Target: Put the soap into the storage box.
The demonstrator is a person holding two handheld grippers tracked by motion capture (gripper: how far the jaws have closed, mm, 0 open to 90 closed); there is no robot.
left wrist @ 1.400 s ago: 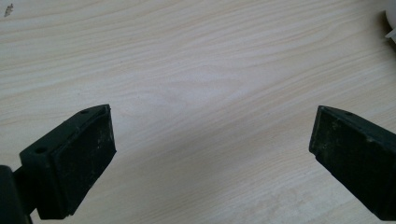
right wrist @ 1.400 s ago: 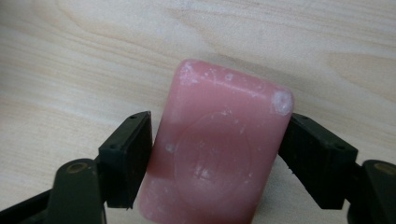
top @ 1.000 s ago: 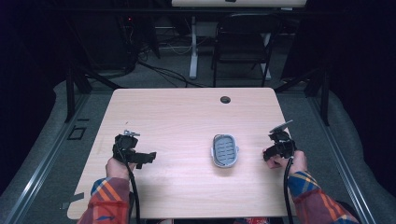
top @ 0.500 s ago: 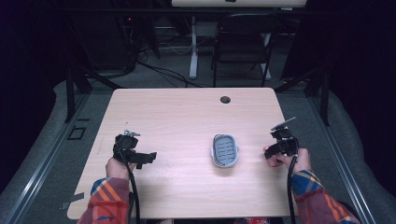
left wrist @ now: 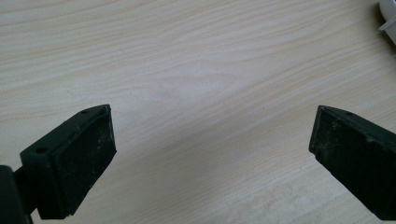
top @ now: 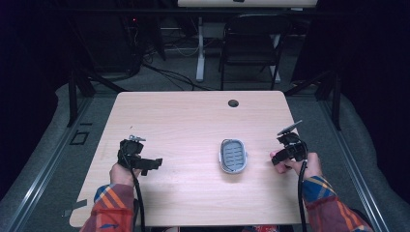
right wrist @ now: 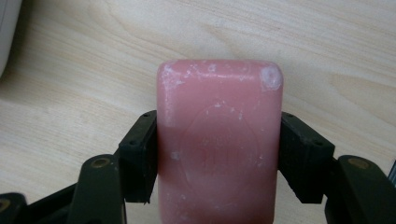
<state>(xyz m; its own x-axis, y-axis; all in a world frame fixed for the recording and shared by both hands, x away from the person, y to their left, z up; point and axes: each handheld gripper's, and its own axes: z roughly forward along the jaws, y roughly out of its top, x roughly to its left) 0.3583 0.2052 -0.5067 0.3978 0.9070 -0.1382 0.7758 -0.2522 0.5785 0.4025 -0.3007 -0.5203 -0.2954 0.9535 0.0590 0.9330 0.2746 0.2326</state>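
Observation:
A pink bar of soap (right wrist: 219,144) is clamped between both jaws of my right gripper (right wrist: 218,156), which is shut on it above the wooden table. In the high view that right gripper (top: 279,157) is at the table's right side, with the pink soap (top: 273,155) at its tip, just right of a white and grey soap dish (top: 233,155) lying flat on the table (top: 193,121). My left gripper (top: 153,164) hovers at the table's left, and in its own view the left gripper (left wrist: 210,140) stands wide open over bare wood.
A dark round cable hole (top: 233,103) sits near the table's far edge. A black chair (top: 251,46) and a white desk leg (top: 199,53) stand beyond the table. The dish's white edge (left wrist: 388,14) shows at the top right of the left gripper view.
My right gripper has dropped a little and shifted slightly toward the near edge. The left gripper has not moved.

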